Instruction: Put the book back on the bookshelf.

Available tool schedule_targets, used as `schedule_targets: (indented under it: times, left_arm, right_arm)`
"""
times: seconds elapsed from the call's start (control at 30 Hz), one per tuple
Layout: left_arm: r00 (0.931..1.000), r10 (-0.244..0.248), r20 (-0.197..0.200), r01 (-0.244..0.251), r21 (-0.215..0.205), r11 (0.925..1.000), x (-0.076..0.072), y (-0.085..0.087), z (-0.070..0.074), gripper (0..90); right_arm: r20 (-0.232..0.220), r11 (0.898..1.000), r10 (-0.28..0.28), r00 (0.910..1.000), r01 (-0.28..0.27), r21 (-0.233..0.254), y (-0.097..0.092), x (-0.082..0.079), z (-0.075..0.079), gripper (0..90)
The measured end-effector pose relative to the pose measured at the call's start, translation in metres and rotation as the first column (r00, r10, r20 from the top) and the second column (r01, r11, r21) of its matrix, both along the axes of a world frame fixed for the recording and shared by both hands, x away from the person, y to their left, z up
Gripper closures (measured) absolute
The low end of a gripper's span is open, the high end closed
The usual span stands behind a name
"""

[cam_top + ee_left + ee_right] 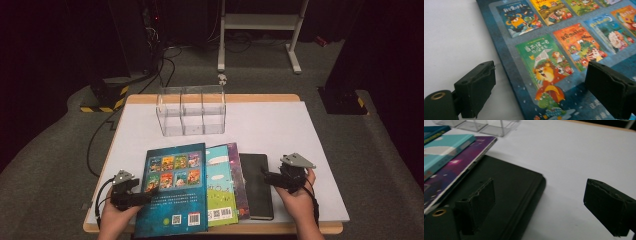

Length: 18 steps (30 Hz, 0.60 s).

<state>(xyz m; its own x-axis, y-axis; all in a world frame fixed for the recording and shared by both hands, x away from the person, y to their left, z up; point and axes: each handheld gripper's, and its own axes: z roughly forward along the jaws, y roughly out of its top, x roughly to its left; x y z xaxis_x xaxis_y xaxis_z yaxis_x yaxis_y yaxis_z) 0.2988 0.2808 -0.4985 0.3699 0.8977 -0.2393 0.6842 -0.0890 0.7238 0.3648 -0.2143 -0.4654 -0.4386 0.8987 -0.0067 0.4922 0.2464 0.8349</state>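
In the high view, 4 books lie fanned along the near edge of the white tabletop (pixel 280 125): a dark blue picture book (pixel 172 192) on top at the left, a teal book (pixel 221 187) under it, a purple book (pixel 241 185) under that, and a black book (pixel 256 186) at the right. The left gripper (pixel 150 192) sits at the blue book's left edge, its fingers reaching onto the cover. The right gripper (pixel 267 177) hovers at the black book's right edge. Behind the books stands a clear plastic organizer (pixel 192 111) with 3 compartments, all empty.

In the left gripper view, the fingers (pixel 477 87) stand wide apart, holding nothing; the blue book's left edge runs between them, one finger over the bare tabletop, the other over the cover.

In the right gripper view, the fingers (pixel 480 202) are spread wide and grip nothing; the black book's (pixel 506 192) corner lies between them, the left finger above its cover.
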Motion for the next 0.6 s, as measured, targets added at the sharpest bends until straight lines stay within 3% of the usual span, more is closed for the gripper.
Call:
schedule_targets:
  times: [0.1, 0.13, 0.23, 0.5, 0.6]
  left_arm:
    - [1.0000, -0.003, -0.006, 0.003, -0.010, 0.9999, -0.001, -0.001, 0.000, 11.3]
    - [0.9997, -0.001, -0.024, 0.000, -0.039, 0.9992, 0.000, 0.000, -0.002, 12.1]
    - [0.9993, 0.004, -0.037, -0.006, -0.065, 0.9979, 0.001, 0.002, -0.004, 12.3]
    - [0.9996, 0.017, -0.022, -0.018, -0.067, 0.9976, -0.002, 0.000, -0.005, 11.7]
    - [0.9993, 0.023, -0.030, -0.024, -0.053, 0.9983, -0.003, -0.003, -0.003, 12.4]
  right_arm:
    - [-0.003, 1.000, 0.028, 0.9996, -0.028, 0.005, 0.003, -0.002, 0.000, 9.2]
    - [-0.012, 0.998, 0.057, 0.9983, -0.057, 0.017, 0.005, -0.003, 0.002, 9.4]
    - [-0.010, 0.995, 0.090, 0.9959, -0.090, 0.040, 0.009, -0.005, 0.003, 11.5]
    - [-0.019, 0.990, 0.139, 0.9901, -0.139, 0.033, 0.022, -0.012, 0.005, 14.1]
    - [-0.028, 0.985, 0.165, 0.9860, -0.163, 0.054, 0.029, -0.015, 0.005, 13.8]
